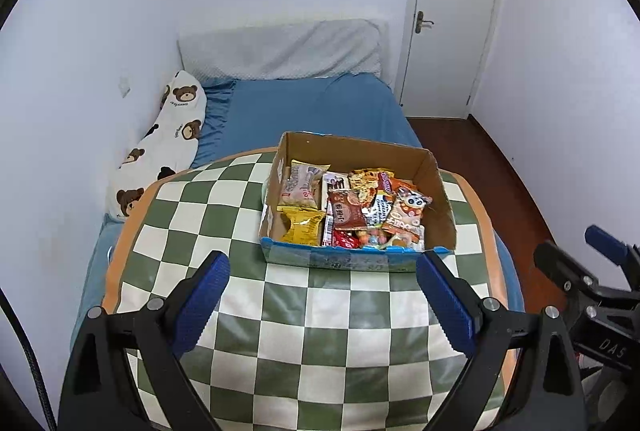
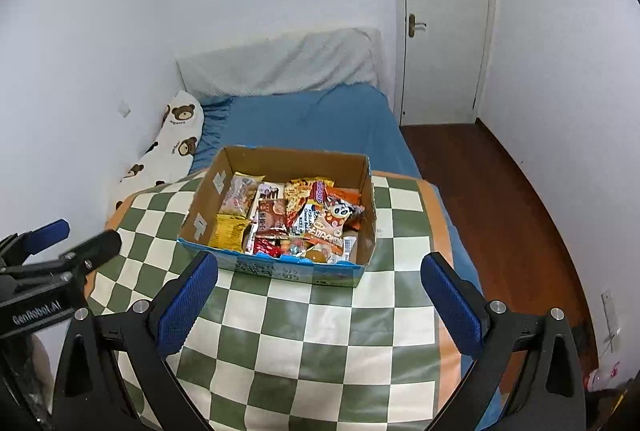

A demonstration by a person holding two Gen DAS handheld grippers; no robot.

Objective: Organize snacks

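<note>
A cardboard box [image 1: 438,191] [image 2: 370,207] stands on a green-and-cream checked cloth [image 1: 280,331] [image 2: 304,343]. Inside lie several snack packets [image 1: 348,209] [image 2: 288,217], among them a yellow packet [image 1: 300,227] [image 2: 227,230] at the front left and a panda-print packet [image 1: 408,211] [image 2: 334,221] on the right. My left gripper [image 1: 322,295] hovers open just short of the box's front wall, nothing between its blue pads. My right gripper [image 2: 320,295] is open too, also in front of the box and empty. Each gripper shows at the edge of the other's view.
The checked cloth covers a surface at the foot of a bed with a blue sheet [image 1: 320,107] [image 2: 312,119]. A bear-print pillow [image 1: 164,147] lies along the left wall. A grey headboard cushion [image 1: 280,51], a white door [image 1: 452,11] and dark wooden floor [image 2: 500,199] lie beyond.
</note>
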